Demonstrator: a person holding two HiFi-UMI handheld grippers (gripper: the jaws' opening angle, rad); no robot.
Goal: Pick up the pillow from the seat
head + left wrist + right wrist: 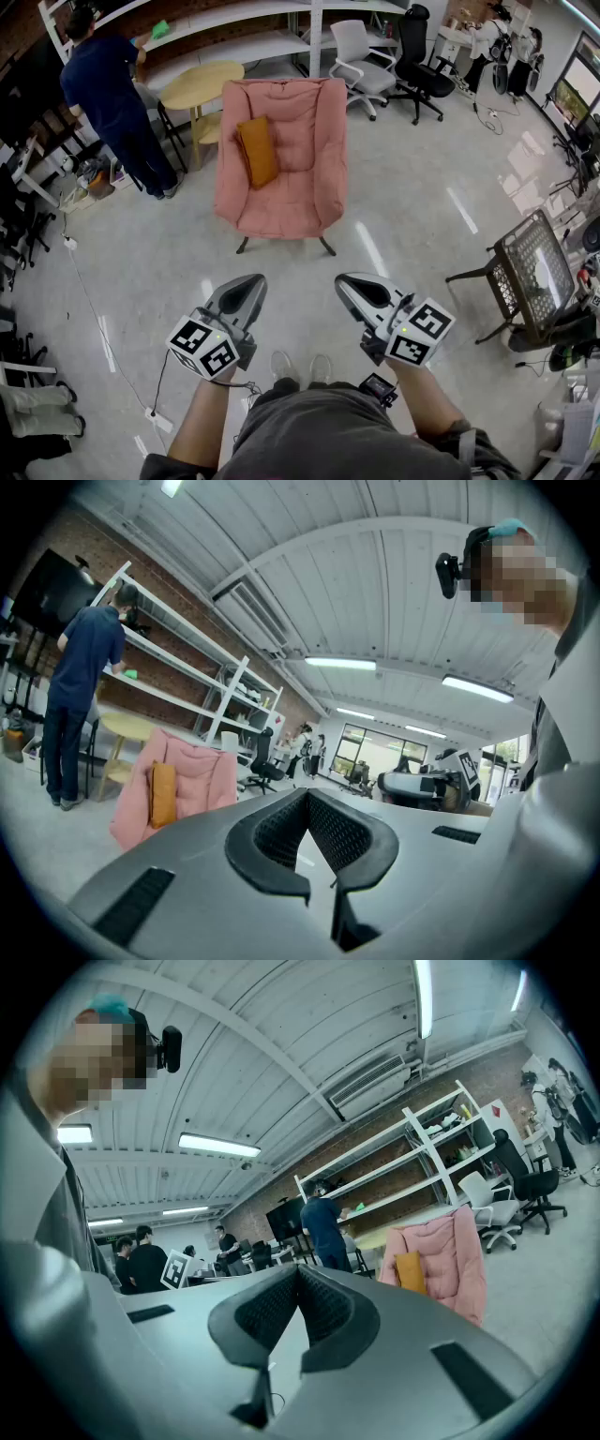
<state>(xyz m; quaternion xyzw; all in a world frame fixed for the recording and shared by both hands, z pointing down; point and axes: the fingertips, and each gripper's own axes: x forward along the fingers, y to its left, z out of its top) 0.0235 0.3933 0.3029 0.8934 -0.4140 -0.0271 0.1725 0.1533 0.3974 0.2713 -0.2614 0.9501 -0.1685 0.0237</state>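
An orange pillow (257,150) leans upright against the left arm of a pink padded armchair (302,131), which stands on the floor well ahead of me. Both grippers hang low near my body, far short of the chair. My left gripper (247,285) is shut with nothing in it, and my right gripper (352,283) looks the same. In the left gripper view the closed left gripper (307,795) points right of the pillow (163,794) and chair (201,772). In the right gripper view the right gripper (298,1269) points left of the pillow (409,1271) and chair (454,1252).
A person in dark blue (105,89) stands at white shelves back left, beside a round wooden table (201,82). Office chairs (363,64) stand behind the armchair. A black mesh frame (531,272) is at right. A cable (92,298) runs along the floor at left.
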